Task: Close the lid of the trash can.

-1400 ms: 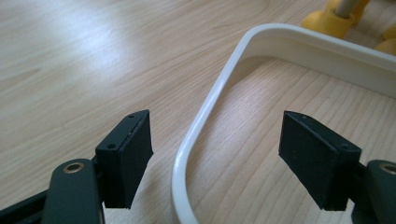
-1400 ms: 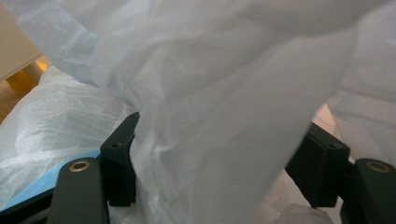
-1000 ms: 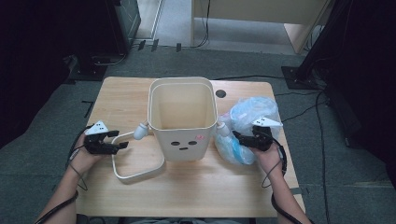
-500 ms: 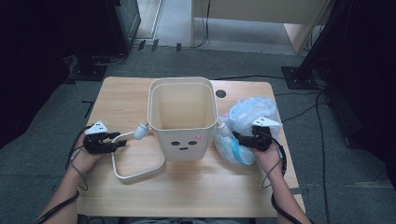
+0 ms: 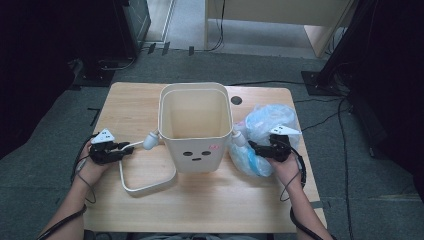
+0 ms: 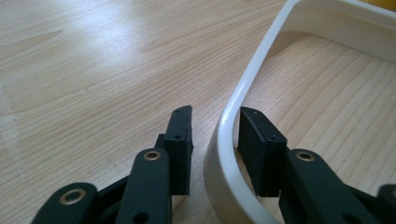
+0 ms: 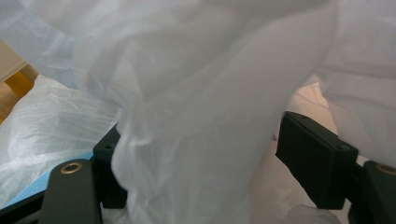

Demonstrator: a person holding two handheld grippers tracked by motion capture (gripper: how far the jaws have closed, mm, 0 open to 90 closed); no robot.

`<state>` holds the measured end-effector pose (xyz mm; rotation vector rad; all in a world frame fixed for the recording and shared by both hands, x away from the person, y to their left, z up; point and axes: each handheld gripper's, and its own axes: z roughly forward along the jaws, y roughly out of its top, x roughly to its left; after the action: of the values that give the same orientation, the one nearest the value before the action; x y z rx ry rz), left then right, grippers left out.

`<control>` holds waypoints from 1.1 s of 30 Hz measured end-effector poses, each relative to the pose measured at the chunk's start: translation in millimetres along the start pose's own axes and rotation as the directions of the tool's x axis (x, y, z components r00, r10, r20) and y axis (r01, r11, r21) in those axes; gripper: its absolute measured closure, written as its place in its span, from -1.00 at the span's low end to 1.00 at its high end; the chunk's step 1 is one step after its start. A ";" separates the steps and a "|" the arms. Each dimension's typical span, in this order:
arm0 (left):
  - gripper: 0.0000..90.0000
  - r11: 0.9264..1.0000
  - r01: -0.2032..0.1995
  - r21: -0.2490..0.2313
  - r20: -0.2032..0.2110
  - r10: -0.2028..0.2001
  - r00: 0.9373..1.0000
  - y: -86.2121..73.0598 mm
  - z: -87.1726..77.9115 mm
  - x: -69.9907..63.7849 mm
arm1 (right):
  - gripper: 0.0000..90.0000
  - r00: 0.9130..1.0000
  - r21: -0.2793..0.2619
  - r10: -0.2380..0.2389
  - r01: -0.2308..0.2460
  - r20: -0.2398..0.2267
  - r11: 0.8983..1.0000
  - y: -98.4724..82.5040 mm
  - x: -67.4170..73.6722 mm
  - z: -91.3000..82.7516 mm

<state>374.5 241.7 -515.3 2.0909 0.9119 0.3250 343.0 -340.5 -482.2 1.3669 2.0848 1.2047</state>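
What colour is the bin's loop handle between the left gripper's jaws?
Cream-white, matching the plastic bin; the loop handle shows best in the left gripper view.

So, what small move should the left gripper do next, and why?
Probably finish closing the left gripper on the white handle. Its fingers have just been closing with the handle between them; one finger seems to touch it, while a gap remains at the other. A firm grip should come before lifting.

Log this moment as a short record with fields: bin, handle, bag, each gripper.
bin: cream bin upright at the table's middle
handle: white handle lying flat on the wood
left gripper: fingers just been closing around the handle, gap on one side
bag: crumpled clear plastic bag right of the bin
right gripper: fingers apart, film between them
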 end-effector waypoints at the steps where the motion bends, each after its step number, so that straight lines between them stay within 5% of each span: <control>1: 0.48 1.000 -0.002 0.003 -0.004 0.002 1.000 0.4 0.1 0.1 | -0.42 1.000 -0.001 -0.002 0.002 0.000 1.000 0.0 0.0 0.1; 8: 0.73 0.999 -0.030 0.024 -0.009 0.030 1.000 3.1 1.1 -2.3 | -0.42 1.000 0.004 -0.006 0.006 0.001 1.000 0.4 1.0 0.4; 33: 0.76 1.000 0.004 0.008 0.013 -0.004 1.000 7.6 -4.1 -0.3 | -0.42 1.000 0.010 -0.011 0.011 0.002 1.000 1.0 2.4 1.7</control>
<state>376.0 240.8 -506.8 2.0958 0.9113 0.3062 343.6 -337.5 -482.0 1.3593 2.0968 1.1896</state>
